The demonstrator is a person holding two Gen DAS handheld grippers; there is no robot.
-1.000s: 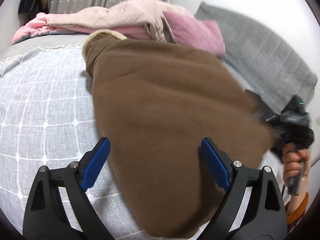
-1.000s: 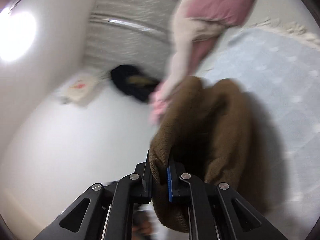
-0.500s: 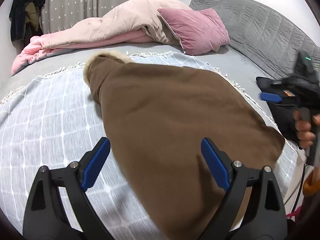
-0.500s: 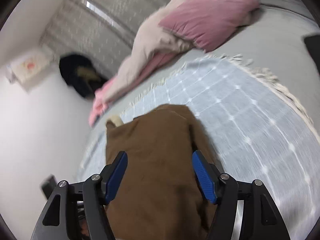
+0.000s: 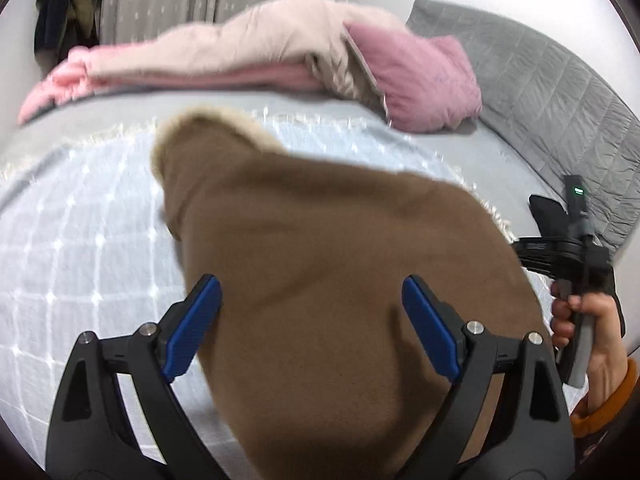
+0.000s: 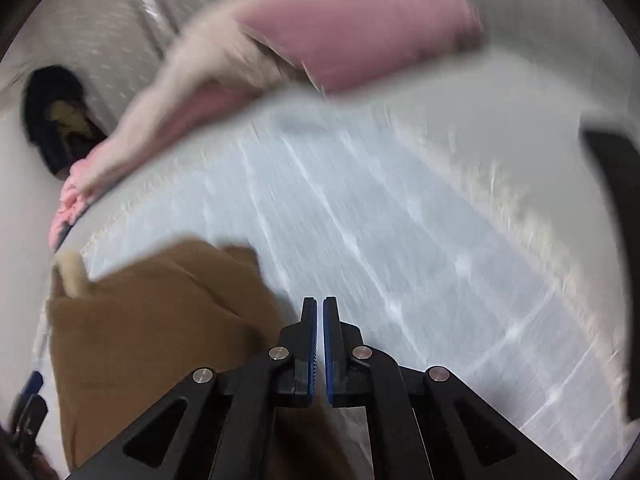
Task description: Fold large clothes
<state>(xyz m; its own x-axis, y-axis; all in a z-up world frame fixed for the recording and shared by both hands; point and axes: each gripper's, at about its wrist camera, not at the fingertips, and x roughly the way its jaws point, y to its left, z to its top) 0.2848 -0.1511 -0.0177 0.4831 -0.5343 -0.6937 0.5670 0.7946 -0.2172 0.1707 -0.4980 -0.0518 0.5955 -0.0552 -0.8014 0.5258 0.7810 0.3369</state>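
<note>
Lying lengthwise on checked blanket (image 5: 80,216), brown garment (image 5: 328,280), cream-trimmed end far, left tool (image 5: 312,324) wide, right tool (image 6: 320,316) just closed empty.

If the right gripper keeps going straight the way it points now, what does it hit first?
Most likely the pale checked blanket on the bed. The right gripper is shut and empty, and the brown garment lies off to its left, out of that line. Blur makes depth uncertain.

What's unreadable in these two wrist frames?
- Brown garment: near edge cut off by the left wrist frame bottom and the left tool.
- Right wrist view: motion blur smears the pink pillow and bedspread pattern.
- Dark clothes at the curtain: too small and shadowed to identify.
</note>
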